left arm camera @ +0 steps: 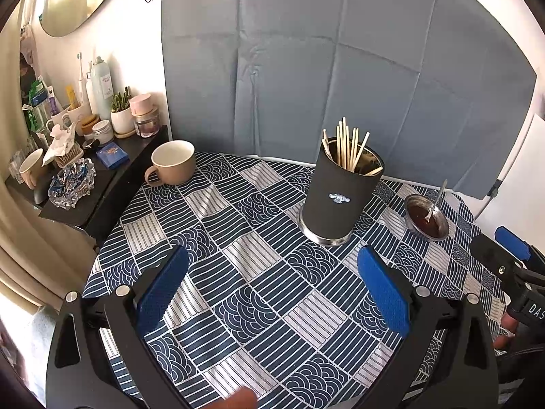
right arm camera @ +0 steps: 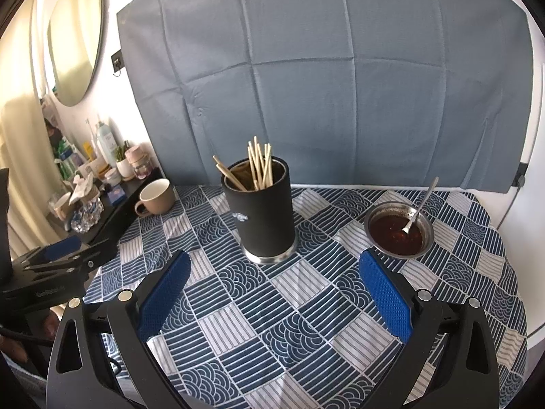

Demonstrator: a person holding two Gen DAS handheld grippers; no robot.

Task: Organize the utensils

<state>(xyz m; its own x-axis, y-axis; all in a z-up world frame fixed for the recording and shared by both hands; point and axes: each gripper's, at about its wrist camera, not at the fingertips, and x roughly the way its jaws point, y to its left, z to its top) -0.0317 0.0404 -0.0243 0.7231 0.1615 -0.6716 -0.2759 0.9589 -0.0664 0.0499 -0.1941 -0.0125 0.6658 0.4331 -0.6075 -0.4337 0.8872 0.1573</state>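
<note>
A black cylindrical holder (left arm camera: 335, 201) (right arm camera: 260, 213) stands upright on the patterned tablecloth, with several pale wooden chopsticks (left arm camera: 349, 146) (right arm camera: 259, 165) sticking out of it. To its right a small metal bowl (left arm camera: 427, 220) (right arm camera: 398, 230) holds dark sauce, and a metal spoon (left arm camera: 436, 202) (right arm camera: 417, 209) leans in it. My left gripper (left arm camera: 272, 289) hovers open in front of the holder, nothing between its blue pads. My right gripper (right arm camera: 274, 293) is open too, in front of the holder and bowl, holding nothing.
A beige mug (left arm camera: 172, 163) (right arm camera: 155, 197) sits at the table's back left corner. Beside it a dark side shelf (left arm camera: 112, 184) is crowded with bottles, jars, a small plant and a foil tray. A grey cloth backdrop (right arm camera: 323, 78) rises behind the table.
</note>
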